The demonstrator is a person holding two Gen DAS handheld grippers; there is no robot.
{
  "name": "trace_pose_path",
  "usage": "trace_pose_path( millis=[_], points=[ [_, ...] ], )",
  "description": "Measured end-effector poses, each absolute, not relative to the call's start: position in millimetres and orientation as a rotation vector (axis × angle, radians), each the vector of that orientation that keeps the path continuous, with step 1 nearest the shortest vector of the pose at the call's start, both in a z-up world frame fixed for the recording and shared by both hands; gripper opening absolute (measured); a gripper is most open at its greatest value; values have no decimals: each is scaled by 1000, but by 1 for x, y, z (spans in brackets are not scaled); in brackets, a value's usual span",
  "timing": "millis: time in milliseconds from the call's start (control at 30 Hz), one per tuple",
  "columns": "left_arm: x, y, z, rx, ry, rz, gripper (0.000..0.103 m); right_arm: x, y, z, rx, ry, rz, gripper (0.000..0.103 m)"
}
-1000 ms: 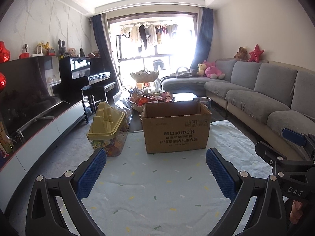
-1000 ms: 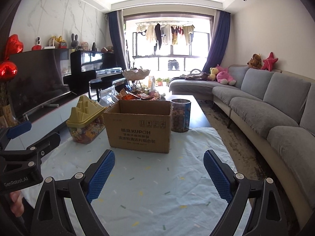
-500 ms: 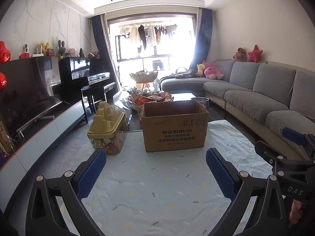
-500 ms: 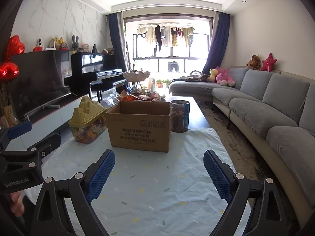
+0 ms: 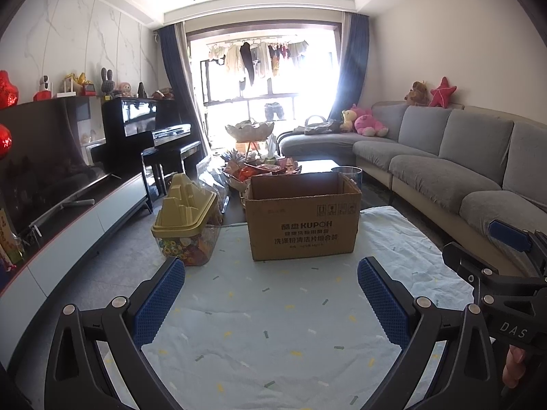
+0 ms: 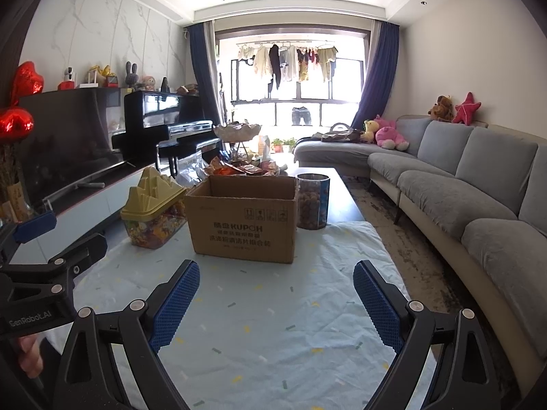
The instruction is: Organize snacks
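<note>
While both jaws gape empty, the cardboard box (image 6: pixel 243 220) sits apparently mid-cloth (image 6: pixel 273 307), well ahead.

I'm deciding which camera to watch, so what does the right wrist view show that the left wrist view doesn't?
Only the right wrist view shows the whole round jar of snacks beside the cardboard box, and the potted plants by the window. Only the left wrist view shows the right gripper from the side. Both show the box, the yellow-lidded tub, the snack pile, the pale cloth and open, empty jaws.
</note>
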State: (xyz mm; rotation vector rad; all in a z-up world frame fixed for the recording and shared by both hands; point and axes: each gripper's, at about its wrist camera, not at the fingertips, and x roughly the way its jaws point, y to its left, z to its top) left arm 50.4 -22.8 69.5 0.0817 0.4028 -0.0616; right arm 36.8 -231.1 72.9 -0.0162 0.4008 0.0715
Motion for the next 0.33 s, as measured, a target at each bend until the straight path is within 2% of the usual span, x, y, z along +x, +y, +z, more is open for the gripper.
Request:
trace_pose_path(
  millis=[333],
  points=[
    [50,-23,68,81,405,-61,103,36,-231,72,-16,401,73,92]
  ],
)
